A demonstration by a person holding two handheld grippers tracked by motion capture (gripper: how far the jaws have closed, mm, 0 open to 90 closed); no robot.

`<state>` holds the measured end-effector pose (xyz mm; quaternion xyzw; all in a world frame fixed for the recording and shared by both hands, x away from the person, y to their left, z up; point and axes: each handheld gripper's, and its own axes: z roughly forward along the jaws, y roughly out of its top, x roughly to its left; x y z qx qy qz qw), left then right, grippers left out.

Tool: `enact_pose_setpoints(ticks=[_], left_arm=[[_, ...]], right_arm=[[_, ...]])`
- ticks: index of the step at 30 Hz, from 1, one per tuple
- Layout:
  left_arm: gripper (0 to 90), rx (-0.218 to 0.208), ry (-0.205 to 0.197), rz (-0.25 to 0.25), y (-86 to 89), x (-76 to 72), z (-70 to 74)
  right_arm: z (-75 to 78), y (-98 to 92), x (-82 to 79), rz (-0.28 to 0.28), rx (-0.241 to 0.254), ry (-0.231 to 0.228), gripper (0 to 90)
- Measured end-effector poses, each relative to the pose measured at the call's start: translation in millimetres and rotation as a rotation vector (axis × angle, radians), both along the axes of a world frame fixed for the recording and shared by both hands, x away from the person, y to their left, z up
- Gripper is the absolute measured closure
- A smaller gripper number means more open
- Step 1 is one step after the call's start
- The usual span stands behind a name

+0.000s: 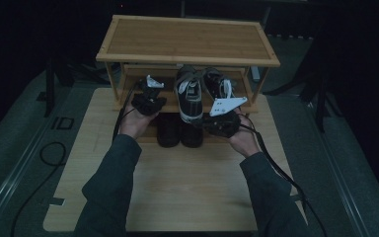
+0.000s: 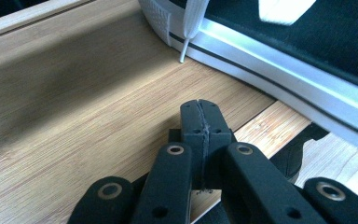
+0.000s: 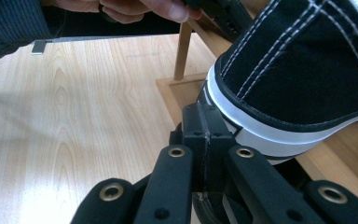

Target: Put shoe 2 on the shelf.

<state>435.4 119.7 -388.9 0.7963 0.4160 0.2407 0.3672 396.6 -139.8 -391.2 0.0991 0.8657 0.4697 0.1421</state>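
Observation:
Two black canvas sneakers with white soles (image 1: 190,96) (image 1: 217,84) stand side by side on the middle shelf of a bamboo shoe rack (image 1: 187,37). My left gripper (image 1: 149,98) is held at the shelf's front left. In the left gripper view it (image 2: 200,106) is shut and empty over the shelf board, with a sneaker's white sole (image 2: 279,79) and a lace tip (image 2: 182,56) just beyond. My right gripper (image 1: 220,119) is in front of the sneakers. In its own view it (image 3: 205,114) is shut, with its tips beside a sneaker's white sole (image 3: 270,135).
Two dark shoes (image 1: 168,129) (image 1: 191,134) stand on the rack's bottom shelf between the hands. The rack sits at the far end of a light wooden table (image 1: 187,187). Cables trail from both grippers over the table. The surroundings are dark.

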Motion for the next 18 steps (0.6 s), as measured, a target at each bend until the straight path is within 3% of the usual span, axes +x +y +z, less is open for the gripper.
enact_pose_setpoints(ticks=[7, 18], left_arm=[[90.0, -0.009, -0.001, -0.002, 0.8, 0.3, -0.5], [90.0, -0.009, -0.006, 0.000, 0.1, 0.0, -0.6]], right_arm=[[-2.3, 5.1, 4.5, -0.008, 0.021, 0.006, 90.0], [-2.6, 13.0, 5.3, -0.045, 0.027, -0.023, 90.0]])
